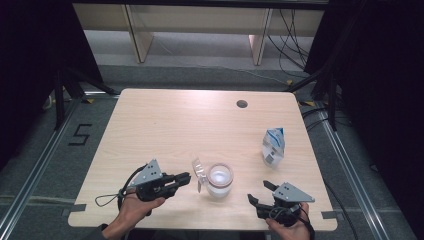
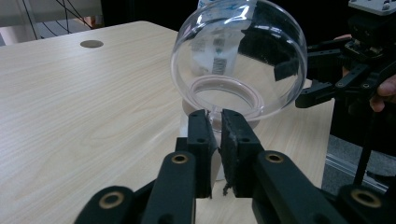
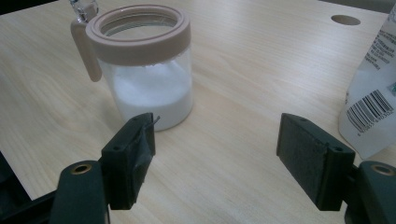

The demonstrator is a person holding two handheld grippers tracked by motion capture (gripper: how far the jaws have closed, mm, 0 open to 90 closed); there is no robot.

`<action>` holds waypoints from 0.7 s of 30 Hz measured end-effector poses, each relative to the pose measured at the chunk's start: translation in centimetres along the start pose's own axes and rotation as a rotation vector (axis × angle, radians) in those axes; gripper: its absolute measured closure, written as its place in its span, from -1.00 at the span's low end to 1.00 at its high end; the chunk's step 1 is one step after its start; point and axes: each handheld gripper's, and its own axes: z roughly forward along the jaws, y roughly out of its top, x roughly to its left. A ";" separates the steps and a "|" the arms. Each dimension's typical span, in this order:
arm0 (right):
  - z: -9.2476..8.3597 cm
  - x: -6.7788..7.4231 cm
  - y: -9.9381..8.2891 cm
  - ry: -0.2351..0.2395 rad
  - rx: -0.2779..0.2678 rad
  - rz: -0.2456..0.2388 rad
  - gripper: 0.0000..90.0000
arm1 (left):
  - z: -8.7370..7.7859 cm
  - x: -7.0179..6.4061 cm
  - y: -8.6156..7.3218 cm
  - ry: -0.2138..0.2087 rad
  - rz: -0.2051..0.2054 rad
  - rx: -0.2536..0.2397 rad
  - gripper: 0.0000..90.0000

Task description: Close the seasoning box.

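Lid (image 2: 238,56) pinched at its rim by left tongs (image 2: 218,135).

A black figure "5" (image 1: 80,135) is marked on the grey floor left of the table. The white and blue bag (image 1: 273,145) at the table's right side carries a barcode (image 3: 369,109) and lines of small print, probably product text, too blurred to read.

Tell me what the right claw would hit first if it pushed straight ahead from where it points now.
Probably nothing close: the right claw, open, points at bare table between the jar and the bag. The jar's base lies close to its left jaw, so depth is uncertain.
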 end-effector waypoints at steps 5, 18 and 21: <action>0.0 0.1 0.0 0.009 0.004 0.018 -0.35 | 0.3 0.0 0.2 -0.003 0.016 -0.003 0.97; 0.1 0.1 0.0 0.019 0.015 0.004 -0.33 | 1.0 -0.3 0.6 -0.021 0.036 0.007 0.99; 0.1 0.0 0.0 0.009 0.009 -0.009 -0.33 | 1.3 -0.4 0.6 -0.037 0.037 -0.002 0.99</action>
